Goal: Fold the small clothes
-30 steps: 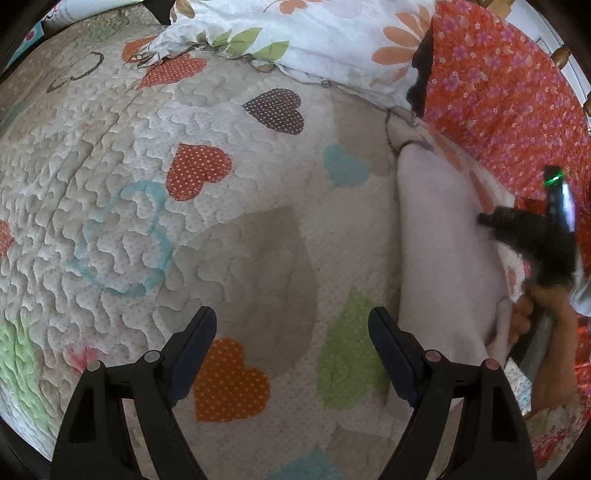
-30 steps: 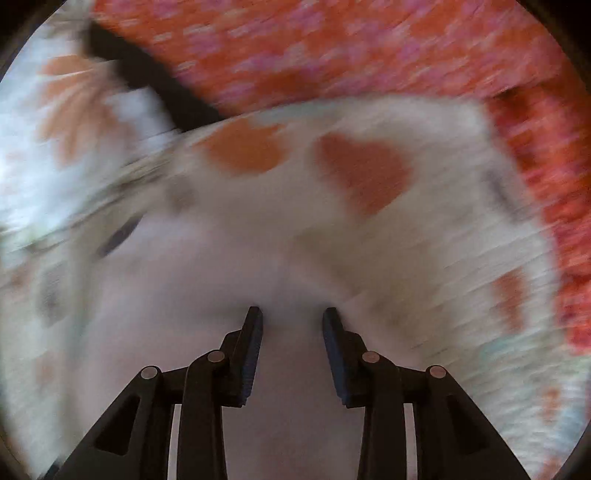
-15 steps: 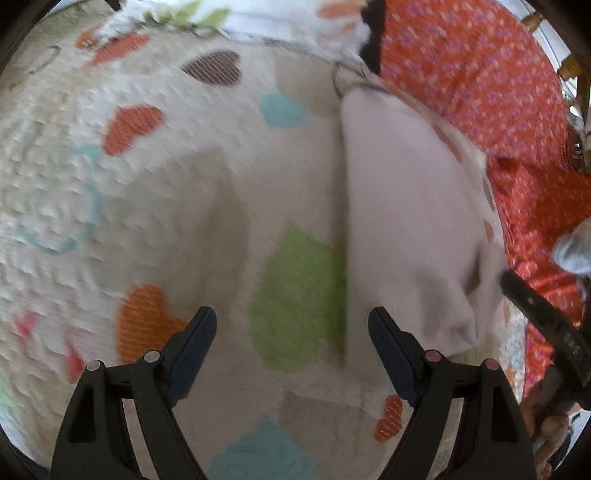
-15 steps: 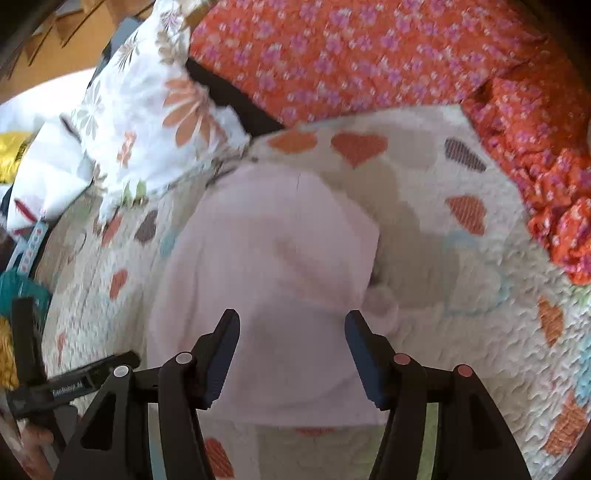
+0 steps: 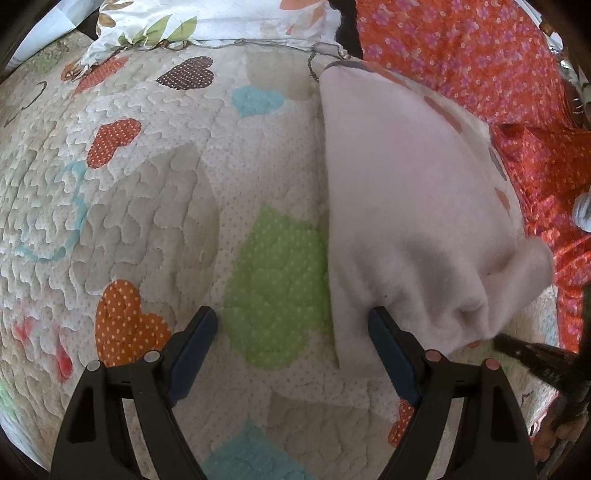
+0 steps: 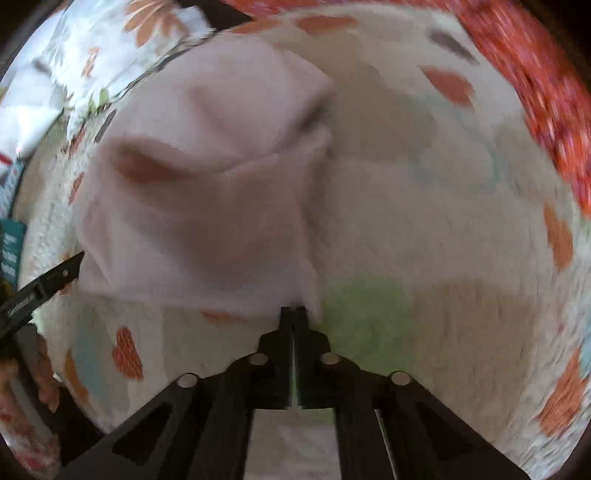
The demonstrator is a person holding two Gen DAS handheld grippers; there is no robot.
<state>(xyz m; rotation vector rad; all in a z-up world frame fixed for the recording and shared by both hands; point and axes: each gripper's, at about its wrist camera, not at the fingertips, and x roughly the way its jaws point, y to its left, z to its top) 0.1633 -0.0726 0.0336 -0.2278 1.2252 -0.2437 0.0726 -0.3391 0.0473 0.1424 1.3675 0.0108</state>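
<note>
A pale pink garment (image 5: 406,206) lies on a heart-patterned quilt (image 5: 155,192), partly folded, with a bunched bottom corner at the right. My left gripper (image 5: 295,343) is open and empty; its right finger (image 5: 391,350) sits at the garment's near left edge. In the right wrist view the garment (image 6: 207,192) is rumpled and blurred. My right gripper (image 6: 293,314) is shut on the garment's near right corner. The other gripper's tip shows at the left edge (image 6: 40,284).
A white floral pillow (image 5: 221,22) lies at the back of the bed. An orange flowered blanket (image 5: 498,74) runs along the right side. The right gripper's dark finger (image 5: 535,362) shows at the lower right of the left wrist view.
My right gripper has closed from open onto the garment's near corner. My left gripper has moved nearer to the garment's left edge, still open.
</note>
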